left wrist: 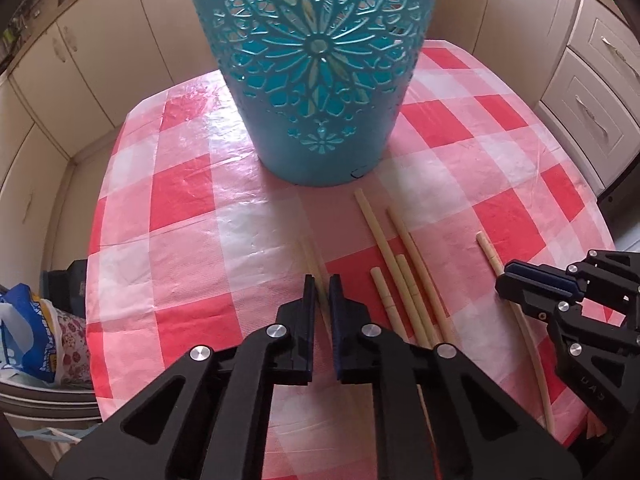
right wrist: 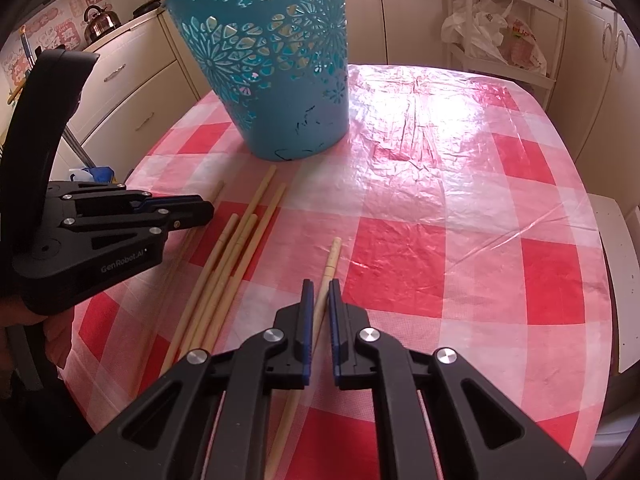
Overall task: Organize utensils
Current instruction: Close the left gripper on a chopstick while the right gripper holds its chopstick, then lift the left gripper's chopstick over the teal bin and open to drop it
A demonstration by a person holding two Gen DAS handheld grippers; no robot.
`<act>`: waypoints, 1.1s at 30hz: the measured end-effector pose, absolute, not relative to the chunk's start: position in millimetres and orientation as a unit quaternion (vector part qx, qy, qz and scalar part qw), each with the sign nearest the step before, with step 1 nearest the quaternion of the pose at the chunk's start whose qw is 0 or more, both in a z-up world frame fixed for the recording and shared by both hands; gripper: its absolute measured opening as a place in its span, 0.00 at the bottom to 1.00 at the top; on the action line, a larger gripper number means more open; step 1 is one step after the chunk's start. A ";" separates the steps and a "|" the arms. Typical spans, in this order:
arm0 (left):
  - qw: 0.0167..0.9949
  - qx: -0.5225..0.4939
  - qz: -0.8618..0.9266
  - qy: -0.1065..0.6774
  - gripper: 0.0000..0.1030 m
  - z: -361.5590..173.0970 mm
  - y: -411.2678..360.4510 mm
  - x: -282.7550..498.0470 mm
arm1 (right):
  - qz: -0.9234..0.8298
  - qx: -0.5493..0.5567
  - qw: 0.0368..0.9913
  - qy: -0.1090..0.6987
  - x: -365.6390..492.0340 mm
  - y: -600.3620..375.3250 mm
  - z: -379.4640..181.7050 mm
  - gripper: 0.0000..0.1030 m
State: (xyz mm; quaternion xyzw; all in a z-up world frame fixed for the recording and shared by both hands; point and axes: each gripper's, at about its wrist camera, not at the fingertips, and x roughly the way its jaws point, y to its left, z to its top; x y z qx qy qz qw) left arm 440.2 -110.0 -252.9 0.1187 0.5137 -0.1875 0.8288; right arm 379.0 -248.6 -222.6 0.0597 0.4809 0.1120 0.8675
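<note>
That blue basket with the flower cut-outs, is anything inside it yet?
Cannot tell. The blue basket stands upright and only its outer wall shows; the cut-outs reveal pale patches. Chopsticks lie on the tablecloth.

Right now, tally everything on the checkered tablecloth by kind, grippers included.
Chopsticks: 6. One is in the left gripper, one in the right gripper, and four loose ones lie between them.
Blue baskets: 1
Grippers: 2, both shut on a chopstick
Total: 9
</note>
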 end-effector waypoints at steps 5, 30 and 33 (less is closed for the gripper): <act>0.821 0.091 -0.207 0.524 0.04 -252.7 -105.9 442.8 | 0.113 0.063 0.867 0.481 379.0 -249.4 -222.9 0.08; 0.922 -0.017 -0.241 0.304 0.05 -104.7 -69.2 420.7 | 0.115 0.141 0.855 0.485 382.6 -267.8 -225.9 0.06; 0.941 -0.053 -0.247 0.225 0.05 -71.7 -68.1 424.0 | 0.114 0.146 0.855 0.485 383.3 -268.7 -226.1 0.06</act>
